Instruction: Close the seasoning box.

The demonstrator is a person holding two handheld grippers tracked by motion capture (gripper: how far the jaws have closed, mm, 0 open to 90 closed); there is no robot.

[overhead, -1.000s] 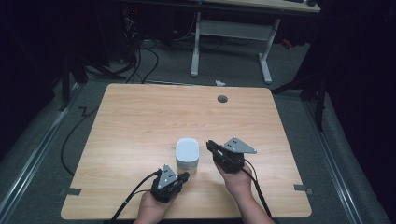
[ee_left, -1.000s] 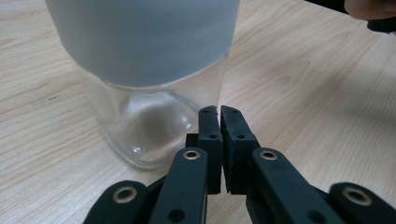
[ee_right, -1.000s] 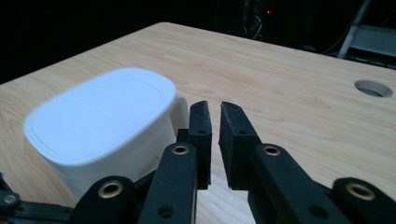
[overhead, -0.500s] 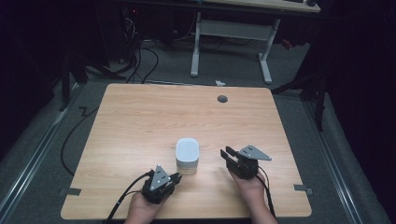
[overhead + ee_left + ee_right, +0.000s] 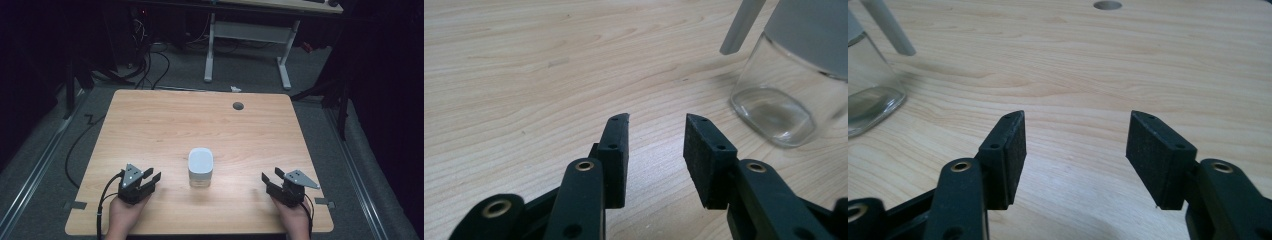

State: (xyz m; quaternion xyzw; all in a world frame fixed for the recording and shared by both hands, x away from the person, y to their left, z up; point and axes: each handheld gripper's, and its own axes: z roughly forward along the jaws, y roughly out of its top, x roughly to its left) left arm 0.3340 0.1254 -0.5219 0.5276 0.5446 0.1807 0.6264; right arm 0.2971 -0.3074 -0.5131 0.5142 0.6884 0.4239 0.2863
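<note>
My left gripper (image 5: 150, 179) and right gripper (image 5: 269, 180) have just been opening their jaws, nothing between them. The glass jar (image 5: 200, 167) stands between them on the desk (image 5: 165, 125). If I reach in too fast, I could knock it over.

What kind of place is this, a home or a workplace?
Probably a lab or workshop set up for recording, not a home. A bare wooden table has a cable hole, loose cables lie on the grey floor, and a white-legged desk stands behind.
</note>
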